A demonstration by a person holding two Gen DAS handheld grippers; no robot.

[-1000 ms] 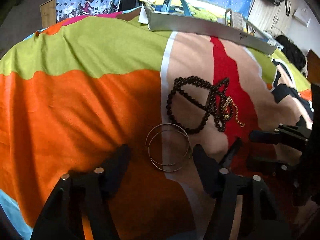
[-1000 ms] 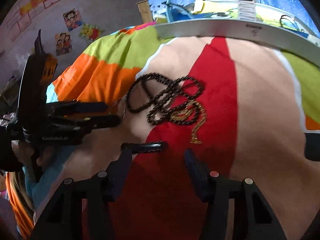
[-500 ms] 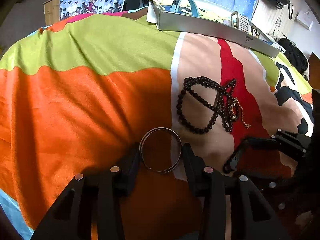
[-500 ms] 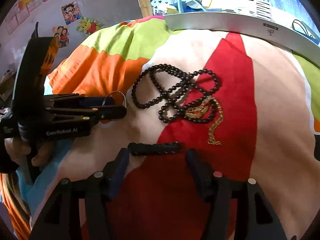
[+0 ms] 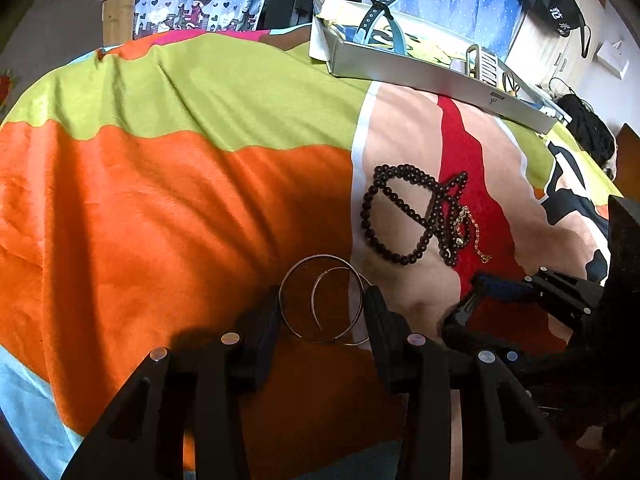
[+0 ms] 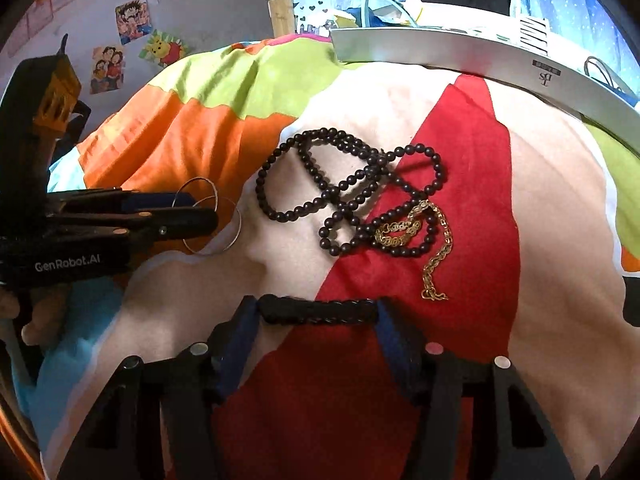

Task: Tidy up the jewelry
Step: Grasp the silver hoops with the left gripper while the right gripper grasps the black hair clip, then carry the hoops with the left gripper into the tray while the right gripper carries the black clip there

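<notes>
Two thin metal bangles (image 5: 320,257) sit between the fingers of my left gripper (image 5: 322,300), which is shut on the larger one; the second leans inside it. In the right wrist view the left gripper (image 6: 196,210) holds the bangles (image 6: 236,224) just above the blanket. My right gripper (image 6: 316,306) has a black braided bracelet (image 6: 320,312) spanning its pads, and its jaws are closing on it. A dark bead necklace (image 6: 276,156) lies tangled with a gold chain (image 6: 438,248) ahead of both grippers, also seen as the necklace (image 5: 368,208) and chain (image 5: 476,236) in the left wrist view.
A grey tray (image 5: 420,76) holding assorted items stands at the back of the blanket, shown as a long grey wall (image 6: 460,56) in the right wrist view. The bright patchwork blanket (image 5: 180,200) is soft and creased. A hand (image 6: 44,320) grips the left tool.
My left gripper has closed from wide open onto the bangles, and one bangle has tipped up. The black bracelet now lies straight across between the right gripper's fingers.
</notes>
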